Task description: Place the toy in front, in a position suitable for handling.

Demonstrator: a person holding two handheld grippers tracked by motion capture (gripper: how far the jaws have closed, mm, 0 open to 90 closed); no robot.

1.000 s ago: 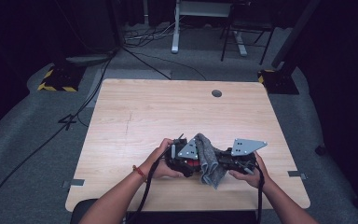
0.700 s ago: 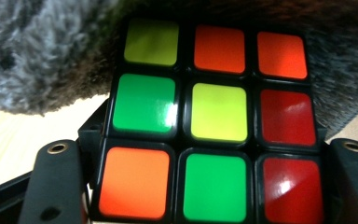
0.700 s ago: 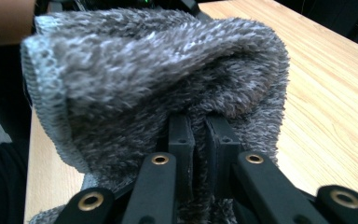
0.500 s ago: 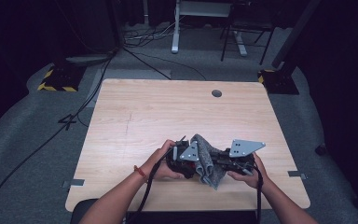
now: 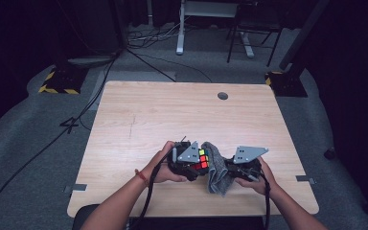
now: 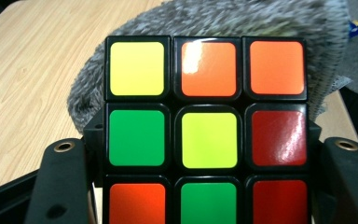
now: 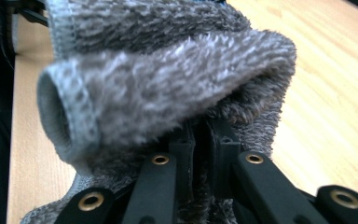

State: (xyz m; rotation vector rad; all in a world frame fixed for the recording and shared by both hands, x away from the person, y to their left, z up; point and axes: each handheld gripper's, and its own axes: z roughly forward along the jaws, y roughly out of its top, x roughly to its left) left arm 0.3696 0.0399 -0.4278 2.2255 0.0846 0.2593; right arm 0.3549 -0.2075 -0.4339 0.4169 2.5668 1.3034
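Step in hand, as I judge it: wiping the Rubik's cube with the grey fleece cloth.

My left gripper has its jaws closed on the cube's two sides. In the left gripper view the cube sits square between them, showing a mixed face: yellow, orange, orange on top; green, yellow, red in the middle row; orange, green, red below.

My right gripper is pinched nearly shut on a fold of the cloth. In the right gripper view the cloth bunches into a loose roll over the jaw tips.

Relative to the cube: the cloth lies against its far side and hangs down just to its right. The wooden table spreads out beyond it, and the cube is held near the table's front edge.

Next move, my estimate: press the cloth roll against one cube face and drag it across while the left jaws keep the cube from twisting. Whether the cloth is touching the face now, I cannot tell.
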